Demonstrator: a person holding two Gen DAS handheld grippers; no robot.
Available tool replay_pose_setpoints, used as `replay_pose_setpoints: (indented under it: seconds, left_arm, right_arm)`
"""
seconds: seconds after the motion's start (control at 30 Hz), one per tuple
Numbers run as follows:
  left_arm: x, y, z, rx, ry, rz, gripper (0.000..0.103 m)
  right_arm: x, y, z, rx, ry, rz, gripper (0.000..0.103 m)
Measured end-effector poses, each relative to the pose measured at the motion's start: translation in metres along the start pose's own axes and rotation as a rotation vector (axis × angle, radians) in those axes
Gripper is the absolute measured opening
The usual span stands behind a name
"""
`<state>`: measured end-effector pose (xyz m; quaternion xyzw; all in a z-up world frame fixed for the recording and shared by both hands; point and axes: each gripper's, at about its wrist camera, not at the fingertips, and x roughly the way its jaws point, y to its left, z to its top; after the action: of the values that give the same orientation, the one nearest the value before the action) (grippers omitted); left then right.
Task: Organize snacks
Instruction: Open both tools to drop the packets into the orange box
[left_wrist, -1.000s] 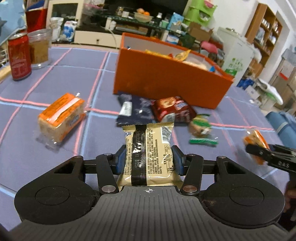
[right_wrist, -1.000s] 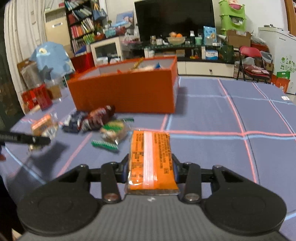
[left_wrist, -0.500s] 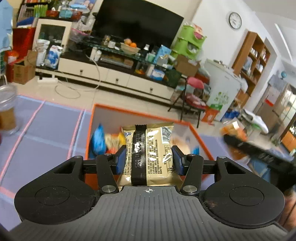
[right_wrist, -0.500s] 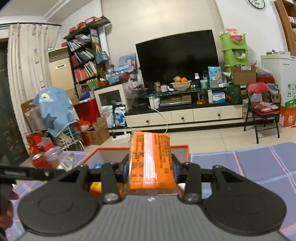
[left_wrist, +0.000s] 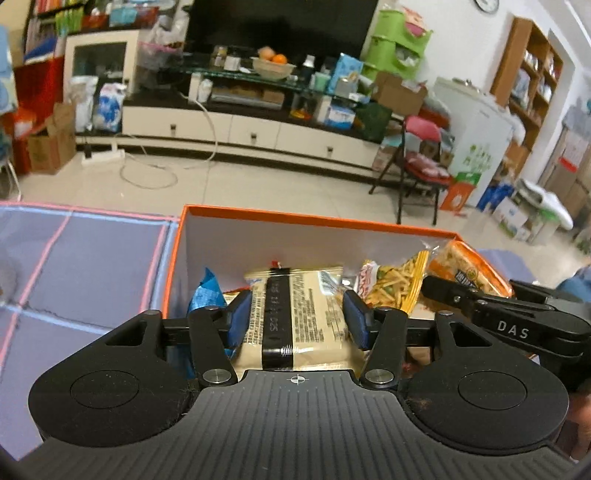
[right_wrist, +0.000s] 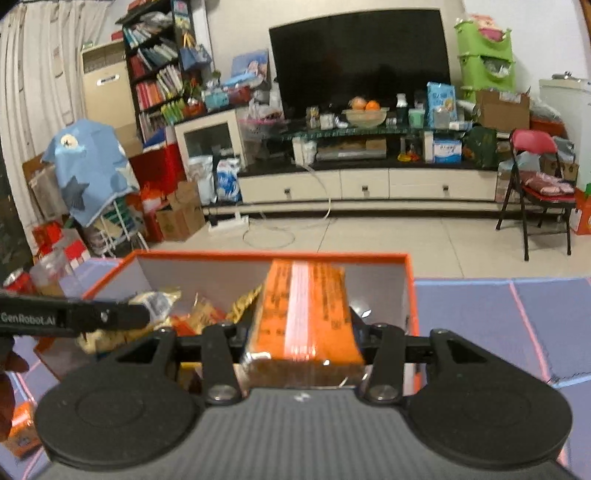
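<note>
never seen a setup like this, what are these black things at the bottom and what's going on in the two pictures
There is no robot here: a person holds a two-finger gripper in each hand, and each picture comes from a camera mounted on one of them, looking forward along its fingers. Both hang over an open orange box of snacks that sits on a purple-blue tablecloth. In the left wrist view, the left gripper has a beige snack packet between its fingers. In the right wrist view, the right gripper has an orange packet. Both jaws have just been opening, with the packets still between them, so the snacks look about to drop into the box.
</note>
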<state>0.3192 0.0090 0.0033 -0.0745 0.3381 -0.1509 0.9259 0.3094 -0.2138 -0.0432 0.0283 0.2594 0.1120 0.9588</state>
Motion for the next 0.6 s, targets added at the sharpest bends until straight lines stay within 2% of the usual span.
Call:
replay_pose_setpoints:
  seconds: [0.03,0.07,0.1,0.13,0.17,0.3,0.4,0.5,0.6]
  left_arm:
    - [-0.001,0.000,0.000,-0.004,-0.001,-0.009,0.032]
    - [-0.003,0.000,0.000,-0.014,-0.007,-0.021,0.044]
    - [-0.009,-0.001,0.001,-0.024,-0.019,-0.028,0.053]
    - [-0.015,-0.002,0.003,-0.030,-0.037,-0.030,0.056]
    - [-0.024,-0.005,0.005,-0.030,-0.060,-0.033,0.057]
    - [-0.074,-0.011,0.002,-0.045,-0.153,-0.059,0.072]
    - [-0.112,-0.012,-0.023,-0.050,-0.176,-0.082,0.076]
    - [-0.139,-0.009,-0.073,-0.071,-0.147,-0.075,0.078]
    - [-0.152,-0.005,-0.133,-0.109,-0.051,-0.052,0.078]
  right_arm:
    - [0.000,0.003,0.000,-0.015,0.004,-0.009,0.057]
    - [-0.003,0.004,0.001,-0.017,0.000,-0.007,0.071]
    - [-0.009,0.004,0.003,-0.010,-0.015,0.003,0.079]
    - [-0.017,0.004,0.005,-0.004,-0.039,0.011,0.095]
    - [-0.027,0.006,0.007,-0.005,-0.067,0.017,0.103]
    - [-0.080,0.009,0.011,-0.009,-0.115,0.020,0.102]
    - [-0.124,0.005,-0.014,0.021,-0.106,0.027,0.102]
    - [-0.162,-0.009,-0.069,0.068,-0.053,-0.012,0.103]
    - [-0.181,-0.027,-0.110,0.187,0.052,-0.067,0.103]
